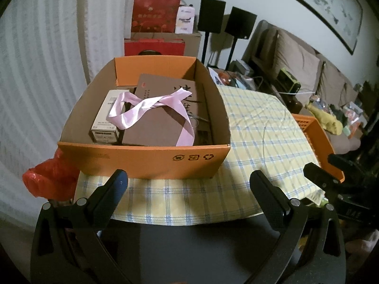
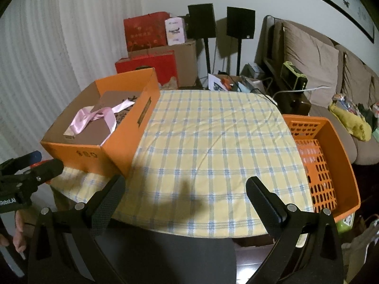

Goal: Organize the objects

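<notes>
An orange cardboard box [image 1: 146, 161] stands on the left of a table with a yellow-and-blue checked cloth [image 1: 260, 142]. In it lie a brown gift box [image 1: 161, 127], a pink ribbon [image 1: 146, 105] over it, and a white perfume box [image 1: 106, 118]. The box also shows in the right wrist view [image 2: 118, 142]. My left gripper [image 1: 189, 184] is open and empty just in front of the box. My right gripper [image 2: 184, 189] is open and empty above the cloth [image 2: 213, 146] near the table's front edge. An orange plastic basket [image 2: 341, 165] sits at the table's right edge.
A red plastic bag [image 1: 49, 177] hangs at the table's left. Red gift bags [image 1: 154, 14], a brown carton and two black speakers [image 1: 210, 14] stand behind. A sofa [image 2: 319, 54] with cushions and clutter lies at the right. A white curtain covers the left.
</notes>
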